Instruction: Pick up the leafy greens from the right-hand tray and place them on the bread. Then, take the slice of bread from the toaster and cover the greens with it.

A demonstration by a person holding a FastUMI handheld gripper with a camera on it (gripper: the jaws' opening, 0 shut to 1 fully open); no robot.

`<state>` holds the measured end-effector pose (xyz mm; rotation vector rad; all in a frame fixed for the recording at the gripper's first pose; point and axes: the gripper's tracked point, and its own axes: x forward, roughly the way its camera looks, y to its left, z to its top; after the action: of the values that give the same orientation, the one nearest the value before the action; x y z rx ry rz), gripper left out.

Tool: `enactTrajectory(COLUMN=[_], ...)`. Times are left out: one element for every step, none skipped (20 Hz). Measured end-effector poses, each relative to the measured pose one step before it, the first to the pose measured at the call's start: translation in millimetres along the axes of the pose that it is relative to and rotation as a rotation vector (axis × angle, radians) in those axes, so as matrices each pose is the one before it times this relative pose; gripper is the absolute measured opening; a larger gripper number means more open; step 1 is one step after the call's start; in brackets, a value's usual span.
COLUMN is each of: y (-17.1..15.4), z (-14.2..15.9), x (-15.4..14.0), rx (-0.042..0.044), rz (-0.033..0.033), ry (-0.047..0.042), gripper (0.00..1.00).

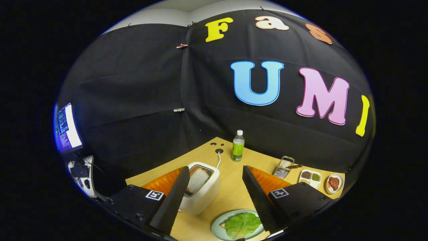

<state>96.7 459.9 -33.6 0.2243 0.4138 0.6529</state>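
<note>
Here the open claw [214,197] hangs over a wooden table [230,195].

No legible text, bottle [238,147] label unreadable

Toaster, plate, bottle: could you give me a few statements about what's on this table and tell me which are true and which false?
1. A bread slice sits in the toaster. True.
2. The green leaf lies on the plate. True.
3. The jaws of the gripper are shut on the leaf. False: they stand open, holding nothing.
4. The bottle lies on its side. False: it stands upright, beyond the toaster.
5. The toaster is between the jaws. True: it stands just ahead, nearer the left one.
</note>
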Motion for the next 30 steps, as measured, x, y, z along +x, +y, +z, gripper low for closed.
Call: enactTrajectory(y=[8.33,7.22,7.03,5.00,5.35,2.60,2.57,1.05,-0.37,-1.68,-2.19,-2.69,-5.12,-4.65,-3.71,-2.36,-1.05,-2.00,1.16,1.77,-0.23,0.20,0.98,3.30,3.83,0.62,0.30,1.20,2.05,0.33], z=[-3.17,-4.67,-6.29,-6.21,-7.67,-8.74,-7.74,-8.07,-7.13,-6.64,-4.74,-3.56,-2.64,-1.64,-1.69,-1.50,-2.18,-3.56,-2.30,2.18,2.21,-2.23,-1.42,0.68,1.55,4.07,3.68,4.48,5.64,7.56], x=[9.43,9.61,11.04,9.20,8.97,9.99,9.16,9.01,8.27,7.84,7.46,7.92,5.19,3.12,3.04,1.89,4.41,2.07,1.55,0.35,0.05,-1.80,0.15,-1.39,-1.07,-4.03,-5.61,-5.07,-5.79,-5.63], rx=[0.00981,0.01014,0.01342,0.01198,0.01144,0.01127,0.01372,0.01196,0.01157,0.01297,0.01233,0.00939,0.00550,0.00872,0.01703,0.02229,0.02598,0.02450,0.02916,0.02365,0.02076,0.01643,0.01123,0.00585,-0.00349,-0.00883,-0.00502,0.00011,-0.00008,-0.00096], rz=[0.00424,0.00343,0.00298,0.00311,0.00155,-0.00316,-0.00274,-0.00646,-0.01019,-0.01254,-0.01457,-0.01579,-0.02109,-0.01554,-0.01340,-0.00957,-0.00908,-0.00658,0.00813,0.00058,-0.01010,-0.00377,0.00274,0.01245,0.01427,0.00867,0.00652,0.00798,0.01204,0.00698], ry=[0.00869,0.01493,0.01854,0.01510,0.02106,0.02098,0.02130,0.02008,0.02083,0.01711,0.01623,0.01475,0.01294,0.00988,0.01045,0.01575,0.02184,0.02231,0.01568,0.00515,0.00227,0.00643,0.00846,0.00216,-0.00314,-0.01213,-0.01512,-0.01300,-0.01351,-0.01645], gripper=[0.99,0.99,0.99,0.99,0.99,0.99,0.99,0.99,0.99,0.99,0.99,0.98,0.98,0.97,0.90,0.88,0.77,0.64,0.51,0.38,0.25,0.19,0.16,0.14,0.13,0.13,0.13,0.13,0.13,0.13])
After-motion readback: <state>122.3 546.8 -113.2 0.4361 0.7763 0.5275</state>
